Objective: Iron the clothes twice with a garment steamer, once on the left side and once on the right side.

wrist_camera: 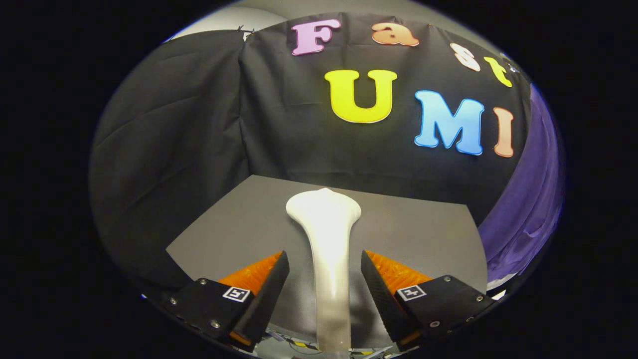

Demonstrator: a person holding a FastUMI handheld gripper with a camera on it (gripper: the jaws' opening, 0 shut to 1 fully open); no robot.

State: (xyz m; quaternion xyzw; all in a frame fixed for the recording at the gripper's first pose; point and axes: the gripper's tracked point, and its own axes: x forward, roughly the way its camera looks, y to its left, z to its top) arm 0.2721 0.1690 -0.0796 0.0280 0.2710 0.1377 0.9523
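Left wall: I see the black cloth wall (169,149) hanging in folds to the left; it comes down past the left edge of the grey surface.
Grey surface: a flat dark grey board (239,224) lies ahead of the fingers. Its left edge runs at a slant from near the left finger back toward the wall. Its far edge meets the cloth behind.
Room, left side: bare board between the left finger and the left edge; I see nothing lying there.
Gripper: my gripper (325,264) has its fingers spread, one on each side of the steamer. The jaws stand apart with a gap to the white body on both sides, so I log them as released, pressing on nothing.
Garment steamer: the white garment steamer (326,234) runs straight forward between the fingers. Its narrow handle passes between them; its flared head lies beyond the tips, over the middle of the board and near the far edge.
Room, right side: bare board from the steamer to the right edge.
Right edge: beyond the board's right edge hangs a purple cloth (528,199), beside the black wall.
Garment: I cannot tell which item is the clothing.
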